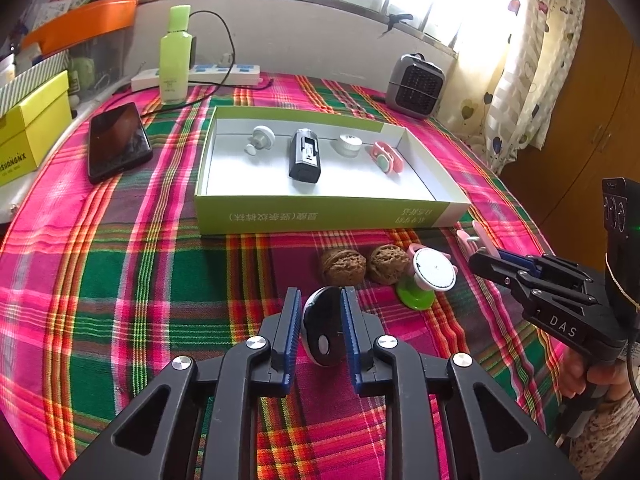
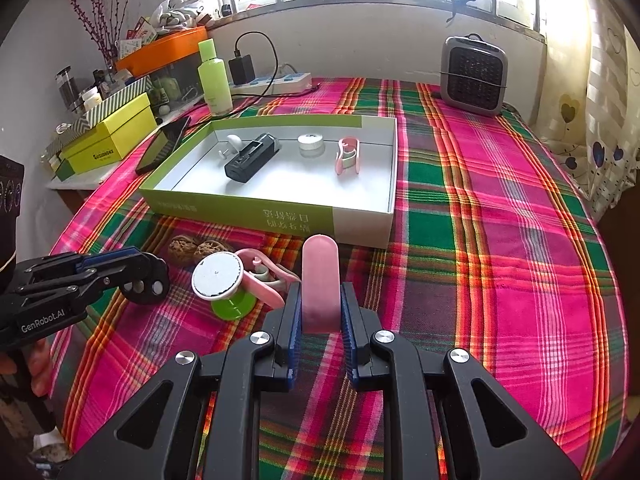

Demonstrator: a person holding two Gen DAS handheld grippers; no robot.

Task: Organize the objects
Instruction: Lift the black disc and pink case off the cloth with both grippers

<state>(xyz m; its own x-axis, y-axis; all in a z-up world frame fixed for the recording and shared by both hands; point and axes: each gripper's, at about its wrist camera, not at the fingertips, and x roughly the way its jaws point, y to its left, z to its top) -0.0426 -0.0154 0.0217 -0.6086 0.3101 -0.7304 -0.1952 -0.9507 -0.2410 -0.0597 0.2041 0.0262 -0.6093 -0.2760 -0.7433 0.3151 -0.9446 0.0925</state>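
4 items already lie in the open box point(image 1: 320, 216) mid-bench. The left hand-held gripper point(image 1: 320, 320) clamps a black disc point(image 1: 320, 332); the right hand-held gripper point(image 2: 320, 308) pinches a pink case point(image 2: 320, 280). 2 walnuts point(image 1: 344, 266) and a white-faced holder point(image 1: 434, 270) wait near the front edge.

Plaid cloth point(image 2: 500, 240) blazing pink, green and orange; box point(image 1: 320, 216) lime outside, white within (green lettering too); pink piece point(image 2: 320, 284), black-and-white disc point(image 1: 322, 330), brown walnuts point(image 1: 344, 266), blue pads point(image 1: 294, 320).
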